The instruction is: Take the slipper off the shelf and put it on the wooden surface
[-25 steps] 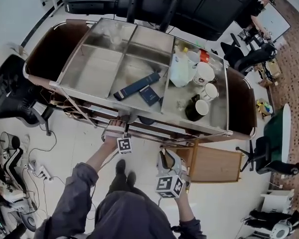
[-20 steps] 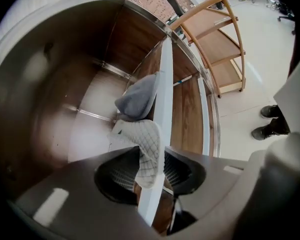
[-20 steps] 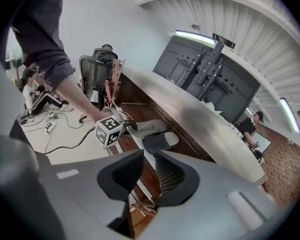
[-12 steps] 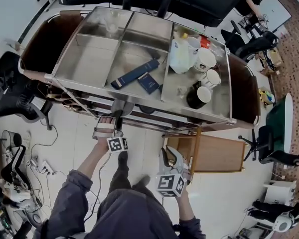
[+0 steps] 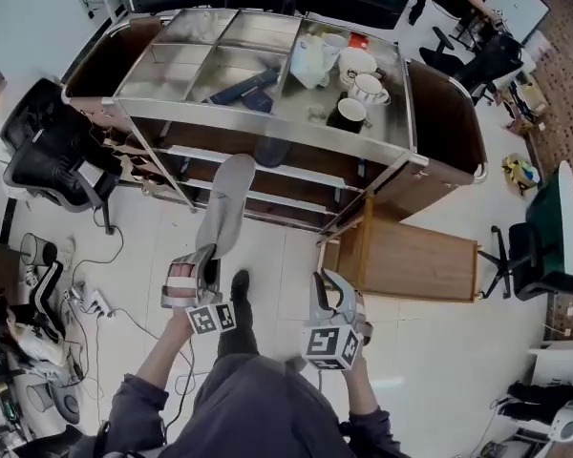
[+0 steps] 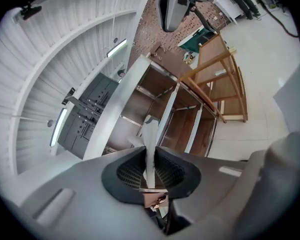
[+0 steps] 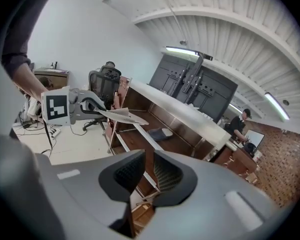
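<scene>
Grey fabric marked the slipper in the head view. It hung in the air over the floor, clear of the shelf, with its near end pinched in the left gripper. Its far end pointed back towards the shelf, probably because it was grasped by the end nearest the person. The wooden surface lay well apart to the right, so the carrying step appeared unfinished. The right gripper hovered near that surface and took no part.

In the left gripper view, the jaws were closed on a thin pale edge of the slipper, which rose upright between the ribbed pads. A hold this narrow probably sufficed only because the slipper looked light and stiff.

In the right gripper view, the jaws stood slightly apart with nothing between them. Beyond them, the slipper projected level from the left gripper. A second slipper rested on a lower shelf board.
</scene>
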`<action>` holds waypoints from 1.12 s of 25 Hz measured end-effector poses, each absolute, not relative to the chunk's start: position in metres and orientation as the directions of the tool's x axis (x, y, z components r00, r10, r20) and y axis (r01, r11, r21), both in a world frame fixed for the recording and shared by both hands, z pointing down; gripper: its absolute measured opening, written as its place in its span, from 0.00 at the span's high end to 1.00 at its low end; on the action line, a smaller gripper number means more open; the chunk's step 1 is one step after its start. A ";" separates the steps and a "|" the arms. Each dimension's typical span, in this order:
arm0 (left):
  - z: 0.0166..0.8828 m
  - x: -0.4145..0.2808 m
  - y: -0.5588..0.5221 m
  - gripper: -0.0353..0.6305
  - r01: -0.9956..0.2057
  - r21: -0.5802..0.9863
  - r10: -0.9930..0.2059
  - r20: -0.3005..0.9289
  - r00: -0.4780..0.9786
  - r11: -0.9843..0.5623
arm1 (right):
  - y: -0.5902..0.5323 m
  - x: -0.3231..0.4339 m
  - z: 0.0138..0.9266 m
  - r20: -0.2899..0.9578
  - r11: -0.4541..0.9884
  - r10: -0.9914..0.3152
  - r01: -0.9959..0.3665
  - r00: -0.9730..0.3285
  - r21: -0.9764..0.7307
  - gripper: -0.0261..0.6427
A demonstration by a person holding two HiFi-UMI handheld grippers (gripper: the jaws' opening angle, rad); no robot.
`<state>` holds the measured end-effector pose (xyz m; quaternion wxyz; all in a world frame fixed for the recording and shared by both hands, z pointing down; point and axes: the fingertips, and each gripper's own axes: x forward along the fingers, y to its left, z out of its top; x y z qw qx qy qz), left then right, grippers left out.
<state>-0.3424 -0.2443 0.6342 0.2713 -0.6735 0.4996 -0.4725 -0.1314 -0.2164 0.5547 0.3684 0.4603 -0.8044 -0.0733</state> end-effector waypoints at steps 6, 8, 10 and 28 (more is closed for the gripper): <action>0.599 -0.208 -0.125 0.85 -0.415 -0.837 -0.934 0.316 0.165 -0.357 | -0.090 -0.024 0.550 0.511 0.520 -0.819 -0.710 -0.259 0.474 0.89; 0.594 -0.158 -0.097 0.84 -0.417 -0.821 -0.919 0.325 0.222 -0.391 | -0.054 0.016 0.552 0.519 0.490 -0.827 -0.732 -0.217 0.474 0.89; 0.592 -0.110 -0.076 0.84 -0.402 -0.809 -0.898 0.334 0.286 -0.428 | -0.027 0.051 0.549 0.515 0.447 -0.840 -0.756 -0.172 0.478 0.89; 0.707 0.150 -0.152 0.84 -0.152 -0.734 -0.736 0.597 0.319 -0.662 | 0.029 0.294 0.555 0.509 0.144 -0.853 -0.885 0.116 0.443 0.90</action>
